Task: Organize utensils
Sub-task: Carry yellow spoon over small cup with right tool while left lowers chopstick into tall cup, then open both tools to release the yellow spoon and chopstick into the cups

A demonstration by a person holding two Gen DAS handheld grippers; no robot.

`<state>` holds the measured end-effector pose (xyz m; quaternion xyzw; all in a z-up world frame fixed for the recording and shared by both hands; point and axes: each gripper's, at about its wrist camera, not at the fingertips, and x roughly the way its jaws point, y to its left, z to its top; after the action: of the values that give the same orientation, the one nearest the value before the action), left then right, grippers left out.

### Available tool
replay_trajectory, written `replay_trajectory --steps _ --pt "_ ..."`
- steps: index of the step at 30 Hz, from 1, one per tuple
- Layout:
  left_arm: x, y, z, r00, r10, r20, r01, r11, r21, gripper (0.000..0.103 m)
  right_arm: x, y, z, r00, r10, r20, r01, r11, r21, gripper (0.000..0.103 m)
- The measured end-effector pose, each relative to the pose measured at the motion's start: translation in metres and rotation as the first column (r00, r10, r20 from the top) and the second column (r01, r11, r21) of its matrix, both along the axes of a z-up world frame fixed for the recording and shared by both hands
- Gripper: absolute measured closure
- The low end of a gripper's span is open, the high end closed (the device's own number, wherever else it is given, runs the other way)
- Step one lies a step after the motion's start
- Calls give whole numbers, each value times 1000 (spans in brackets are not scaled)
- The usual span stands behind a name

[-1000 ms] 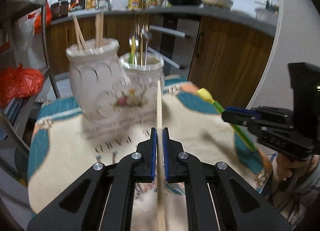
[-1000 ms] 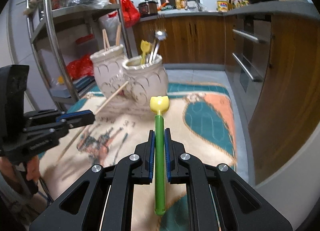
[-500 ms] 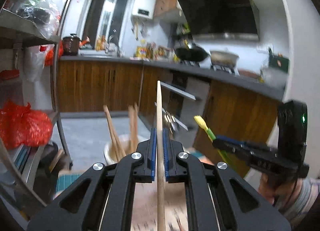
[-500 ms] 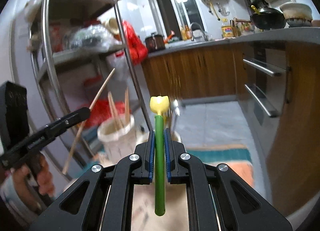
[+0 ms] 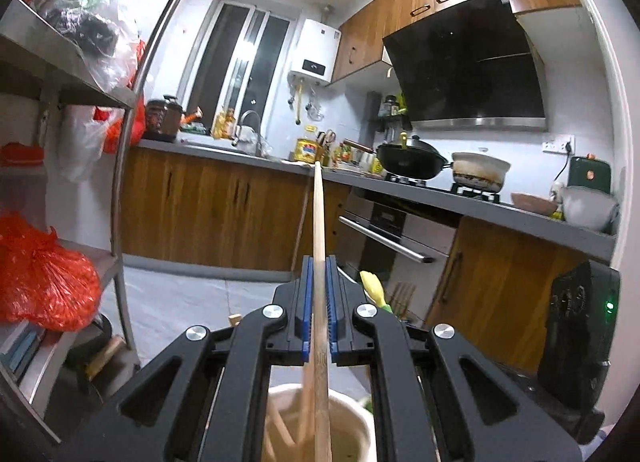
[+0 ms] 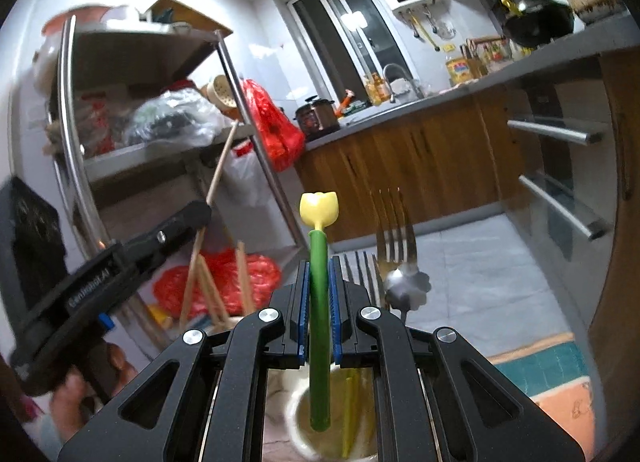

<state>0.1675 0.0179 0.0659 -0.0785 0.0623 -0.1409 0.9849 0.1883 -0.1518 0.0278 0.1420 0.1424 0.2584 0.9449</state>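
Note:
My left gripper (image 5: 318, 266) is shut on a wooden chopstick (image 5: 318, 222) that stands upright, its lower end inside a white jar (image 5: 352, 422) holding other chopsticks (image 5: 280, 428). My right gripper (image 6: 319, 266) is shut on a green utensil with a yellow tulip top (image 6: 319, 262), its lower end over the mouth of a second white jar (image 6: 298, 428). Forks (image 6: 394, 222) and a flower-shaped spoon (image 6: 406, 288) stand in that jar. The left gripper (image 6: 192, 214) with its chopstick (image 6: 220, 166) also shows in the right wrist view, above the chopstick jar.
A metal shelf rack (image 5: 120, 182) with red bags (image 5: 44, 282) stands on the left. Wooden kitchen cabinets (image 5: 224, 218) and a grey counter (image 5: 480, 206) run behind. A patterned cloth (image 6: 548, 366) lies under the jars. The right gripper's body (image 5: 580, 338) shows at the right.
Both grippers have tilted upward and moved over the jars. The chopstick and the green utensil now stand upright with their lower ends at the jar mouths.

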Motion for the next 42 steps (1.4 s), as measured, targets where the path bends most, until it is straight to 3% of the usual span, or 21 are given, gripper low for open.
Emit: replay_trajectory --steps 9,15,26,32,35,38,39,42 --pt "-4 -5 -17 999 19 26 -21 997 71 97 -12 14 -9 992 -67 108 81 988 -132 93" --pt "-20 2 -25 1000 3 -8 -2 996 90 97 -17 18 -14 993 -48 112 69 979 -190 93" --pt "-48 10 -41 997 -15 -78 23 994 103 97 -33 12 -25 998 -39 50 49 972 -228 93" --pt "-52 13 -46 993 -5 -115 18 994 108 97 -34 20 -30 1000 16 -10 -18 967 -255 92" --pt "-55 14 -43 992 -6 -123 19 994 105 97 -34 23 -28 999 28 -25 -33 964 -263 82" --pt "-59 15 -40 991 -4 -136 19 994 111 95 -37 22 -25 999 20 -31 -28 965 -259 80" --pt "-61 15 -40 990 -1 -139 17 993 113 92 -40 19 -23 999 17 -33 -25 967 -253 80" --pt "-70 19 -37 990 17 -137 -2 994 111 63 -51 12 -17 999 8 -31 -15 969 -246 75"
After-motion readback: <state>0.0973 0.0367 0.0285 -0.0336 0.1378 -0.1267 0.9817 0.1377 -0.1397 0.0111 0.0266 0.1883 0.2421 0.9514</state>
